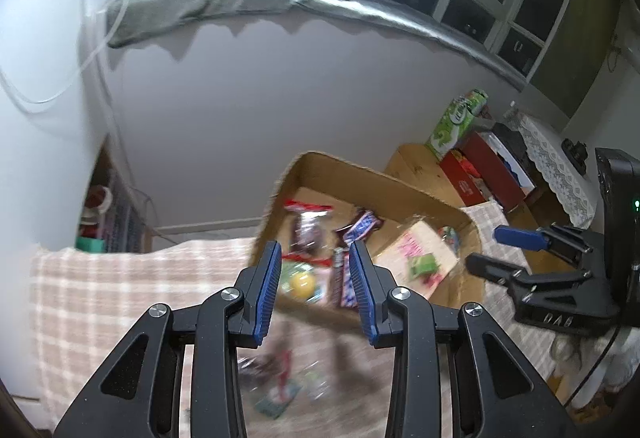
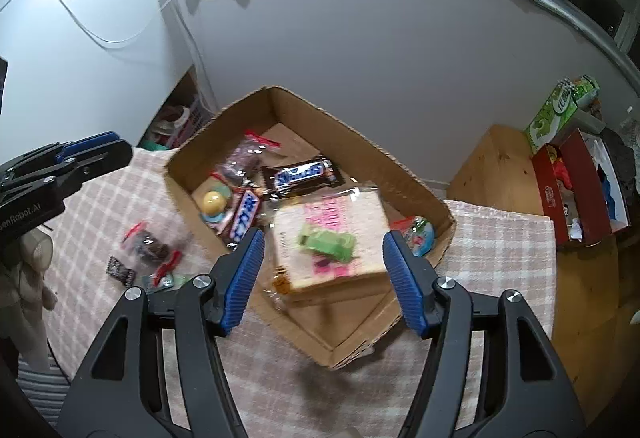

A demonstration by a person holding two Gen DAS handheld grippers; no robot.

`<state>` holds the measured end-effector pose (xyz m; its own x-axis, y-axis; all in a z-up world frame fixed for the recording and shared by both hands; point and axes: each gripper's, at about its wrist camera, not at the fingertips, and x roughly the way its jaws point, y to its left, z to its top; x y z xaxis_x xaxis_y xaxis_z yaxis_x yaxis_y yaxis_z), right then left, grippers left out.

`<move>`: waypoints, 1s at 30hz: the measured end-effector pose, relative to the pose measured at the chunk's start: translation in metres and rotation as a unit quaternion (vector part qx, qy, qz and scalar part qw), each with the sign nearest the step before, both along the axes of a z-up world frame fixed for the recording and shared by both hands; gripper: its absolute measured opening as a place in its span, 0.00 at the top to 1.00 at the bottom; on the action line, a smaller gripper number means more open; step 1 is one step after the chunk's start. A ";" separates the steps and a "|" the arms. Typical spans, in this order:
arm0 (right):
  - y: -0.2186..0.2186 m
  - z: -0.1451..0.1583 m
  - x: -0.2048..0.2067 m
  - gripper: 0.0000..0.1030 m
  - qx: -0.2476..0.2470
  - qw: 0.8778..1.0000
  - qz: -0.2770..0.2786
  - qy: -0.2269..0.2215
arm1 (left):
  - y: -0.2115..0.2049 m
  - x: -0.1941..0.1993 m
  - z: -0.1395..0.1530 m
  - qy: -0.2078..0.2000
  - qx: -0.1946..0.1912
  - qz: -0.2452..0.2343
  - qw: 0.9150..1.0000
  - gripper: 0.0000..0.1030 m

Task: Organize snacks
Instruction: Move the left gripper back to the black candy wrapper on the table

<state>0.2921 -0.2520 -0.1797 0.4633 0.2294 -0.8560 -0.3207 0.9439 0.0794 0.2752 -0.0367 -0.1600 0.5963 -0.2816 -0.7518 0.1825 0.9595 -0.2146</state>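
the checked cloth (image 2: 500, 250) covers the table, and the cardboard box (image 2: 356, 142) sits on it, open-topped, our landmark for everything here. inside the box, at its near end, lies the big flat cracker pack (image 2: 332, 238) in clear wrap, with a green sweet wrapper (image 2: 328, 244) resting on top of it. toward the far side of the box from that pack, a dark snickers bar (image 2: 302, 174) lies flat on the box floor, and a second snickers bar (image 2: 244, 216) is tucked against the box's left wall, tilted. just beside it, also by the left wall, a round yellow candy pack (image 2: 214, 202). at the box's right corner, a small round blue-and-red candy (image 2: 420, 232) leans on the wall.

outside the box, on the cloth to its left, a little scatter: a clear bag of dark cookies (image 2: 148, 244) with a red clip, and a small black-and-white wrapper (image 2: 120, 270) nearer the camera.

the right gripper (image 2: 324, 272) hangs above the box's near end, jaws standing wide apart, nothing between the pads, the cracker pack lying free below them. the left gripper (image 1: 316, 286) is up over the box's left edge, fingers narrowly parted, empty; the picture there is smeared with blur. beyond the box to the right, a wooden surface (image 2: 492, 166) holds a red box (image 2: 576, 186) and a green carton (image 2: 548, 118).
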 end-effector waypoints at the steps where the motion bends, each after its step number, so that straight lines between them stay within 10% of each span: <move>1: 0.002 0.002 -0.004 0.37 0.004 1.000 0.004 -0.002 | 0.010 -0.006 0.001 -0.001 -0.004 0.009 1.000 0.67; 18: 0.048 -0.018 -0.066 0.37 0.037 0.996 0.077 0.039 | 0.105 -0.114 -0.049 0.078 -0.024 0.091 0.993 0.67; 30: 0.076 -0.057 -0.076 0.37 0.037 0.992 0.088 0.080 | 0.097 -0.096 -0.078 0.101 -0.031 0.040 0.994 0.67</move>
<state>0.2165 -0.1763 -0.2371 0.2694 0.3594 -0.8934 -0.4580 0.8639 0.2095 0.1794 0.0605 -0.2381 0.4574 -0.2890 -0.8410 0.0545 0.9530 -0.2979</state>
